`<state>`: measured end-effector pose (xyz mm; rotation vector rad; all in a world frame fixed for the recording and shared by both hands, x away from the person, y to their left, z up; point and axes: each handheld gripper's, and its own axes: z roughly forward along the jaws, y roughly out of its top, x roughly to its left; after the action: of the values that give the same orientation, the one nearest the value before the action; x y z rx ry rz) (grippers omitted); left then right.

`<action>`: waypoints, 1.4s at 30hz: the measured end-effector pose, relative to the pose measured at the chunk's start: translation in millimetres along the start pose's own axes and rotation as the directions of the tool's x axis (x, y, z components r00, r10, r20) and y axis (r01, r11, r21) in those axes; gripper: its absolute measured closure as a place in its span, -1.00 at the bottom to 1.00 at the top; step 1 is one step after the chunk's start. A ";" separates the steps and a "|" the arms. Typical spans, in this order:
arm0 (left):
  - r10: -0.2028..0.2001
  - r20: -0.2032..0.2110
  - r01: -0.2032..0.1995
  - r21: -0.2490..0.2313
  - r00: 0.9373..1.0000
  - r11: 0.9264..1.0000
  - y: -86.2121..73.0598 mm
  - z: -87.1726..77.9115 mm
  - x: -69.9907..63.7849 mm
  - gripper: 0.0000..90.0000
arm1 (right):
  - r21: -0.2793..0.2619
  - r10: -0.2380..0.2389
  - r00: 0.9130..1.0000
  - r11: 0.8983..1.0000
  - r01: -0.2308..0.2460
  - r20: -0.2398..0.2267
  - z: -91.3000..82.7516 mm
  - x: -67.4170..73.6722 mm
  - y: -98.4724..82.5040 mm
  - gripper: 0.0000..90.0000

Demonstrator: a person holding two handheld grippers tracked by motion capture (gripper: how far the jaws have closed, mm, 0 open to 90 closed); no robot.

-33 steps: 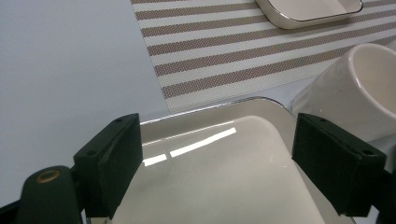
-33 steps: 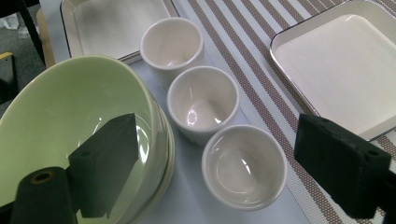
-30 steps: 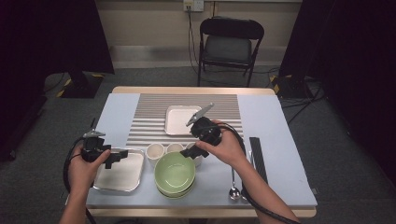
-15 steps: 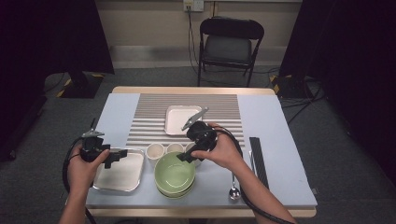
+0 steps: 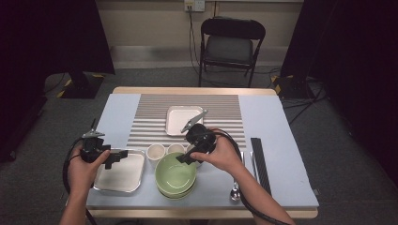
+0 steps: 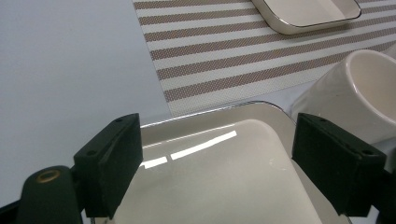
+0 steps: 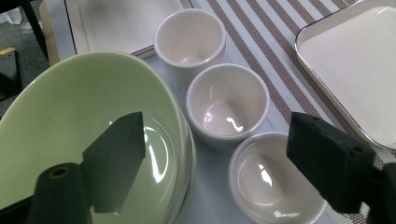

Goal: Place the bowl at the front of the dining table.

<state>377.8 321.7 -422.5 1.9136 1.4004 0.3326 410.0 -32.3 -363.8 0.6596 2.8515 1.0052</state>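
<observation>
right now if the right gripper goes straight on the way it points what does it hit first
Probably the small white cup beside the green bowl; it sits between the open fingers of the right gripper, though depth is unclear.

The green bowls (image 7: 88,116) look like glazed ceramic, glossy, with bright glints inside. The white cups (image 7: 227,104) share that smooth, shiny glaze. The tray (image 6: 224,182) at 8 o'clock on the desk (image 5: 277,140) is cream and mirror-glossy with a thin metallic rim; the second tray (image 7: 359,65) at 12 looks the same. The striped mat (image 6: 243,51) is a woven mesh, matt and rough. The desk's pale blue top is smooth and matt, edged in light wood. The fingers (image 6: 109,163) are matt black plastic.
</observation>
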 end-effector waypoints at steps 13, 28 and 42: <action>-0.001 0.003 0.001 -0.002 1.000 1.000 0.0 0.2 -0.6 -0.65 | 0.012 -0.009 1.000 1.000 0.010 -0.024 4.9 2.9 -0.1 -0.27; -0.001 0.003 0.001 -0.004 1.000 1.000 0.1 0.1 -1.0 -0.65 | 0.059 0.023 0.999 0.998 -0.022 -0.028 8.0 4.5 -1.1 0.08; 0.003 -0.003 -0.003 -0.010 1.000 1.000 0.2 -0.8 -0.2 -0.64 | 0.049 0.036 0.999 0.998 -0.035 -0.021 11.6 6.6 -1.3 0.44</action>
<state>377.4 321.9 -421.7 1.9082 1.3959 0.3434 405.7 -23.7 -373.0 0.7092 2.9017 0.9572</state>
